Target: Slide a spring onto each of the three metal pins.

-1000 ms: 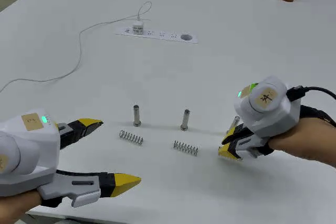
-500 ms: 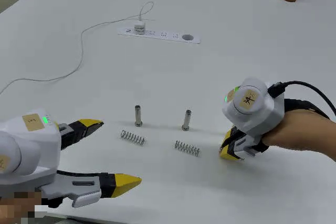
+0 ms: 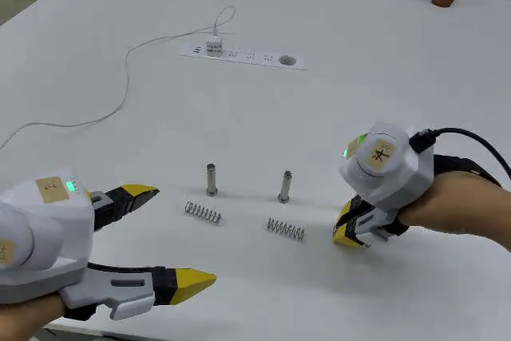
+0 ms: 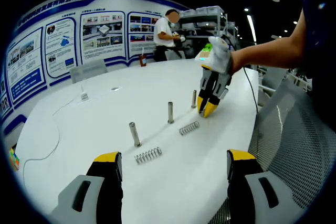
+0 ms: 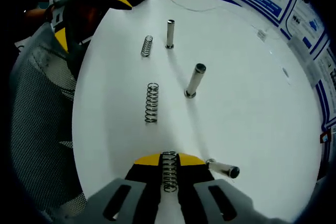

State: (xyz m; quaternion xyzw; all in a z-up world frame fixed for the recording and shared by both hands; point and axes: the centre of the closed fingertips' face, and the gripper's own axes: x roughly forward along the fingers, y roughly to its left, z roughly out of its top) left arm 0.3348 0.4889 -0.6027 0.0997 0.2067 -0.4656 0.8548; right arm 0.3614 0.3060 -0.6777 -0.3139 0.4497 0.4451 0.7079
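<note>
My right gripper (image 5: 169, 160) has dropped and now pinches the third spring (image 5: 169, 174) beside its pin (image 5: 223, 170); left gripper (image 3: 182, 235) idles spread.

White workbench (image 3: 343, 109) from above. Left gripper (image 3: 168, 235), lower left: jaws spread wide above the surface. Right gripper (image 3: 348, 229), at right: angled down, yellow tips close together at the tabletop. Between them stand two upright metal pins, one (image 3: 211, 180) beside the other (image 3: 285, 186). A spring (image 3: 202, 212) lies before the first, a second spring (image 3: 285, 229) before the other. Beyond lies a power strip (image 3: 243, 55).
</note>
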